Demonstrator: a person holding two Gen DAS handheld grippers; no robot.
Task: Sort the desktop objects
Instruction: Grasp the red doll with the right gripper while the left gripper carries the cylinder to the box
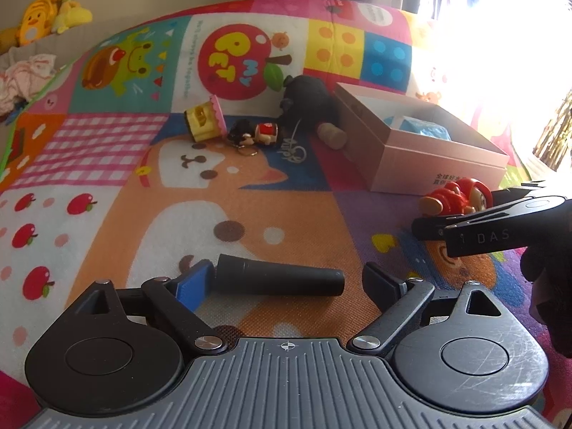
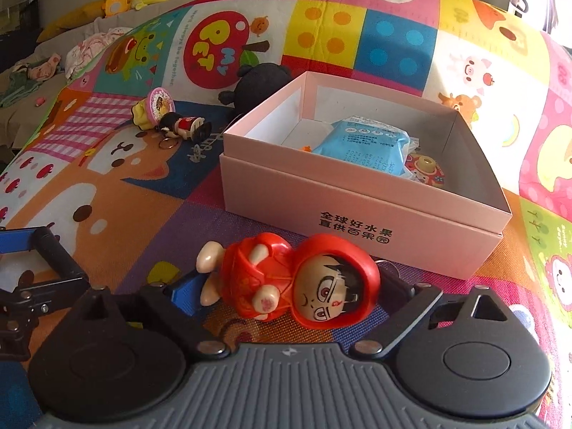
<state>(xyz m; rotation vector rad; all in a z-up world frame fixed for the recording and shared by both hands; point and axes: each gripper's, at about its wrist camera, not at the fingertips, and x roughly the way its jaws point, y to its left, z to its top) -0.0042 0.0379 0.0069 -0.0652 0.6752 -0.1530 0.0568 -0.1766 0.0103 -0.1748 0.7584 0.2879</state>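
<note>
Left wrist view: my left gripper (image 1: 286, 282) is hanging with jaws apart, gripping nothing; a black cylindrical plastic handle (image 1: 280, 279) is lying on the patchwork cartoon play mat (image 1: 107, 186) between them, untouched as far as I can tell.

Right wrist view: my right gripper (image 2: 286, 295) is straddling the glossy red-hooded plastic figurine (image 2: 291, 282), jaws wide, pads seemingly not pressing. The figurine is lying on its back just before the open pink cardboard box (image 2: 357, 214). Step in hand, I judge: picking it up. Next: closing squarely, lifting over the box wall.
</note>
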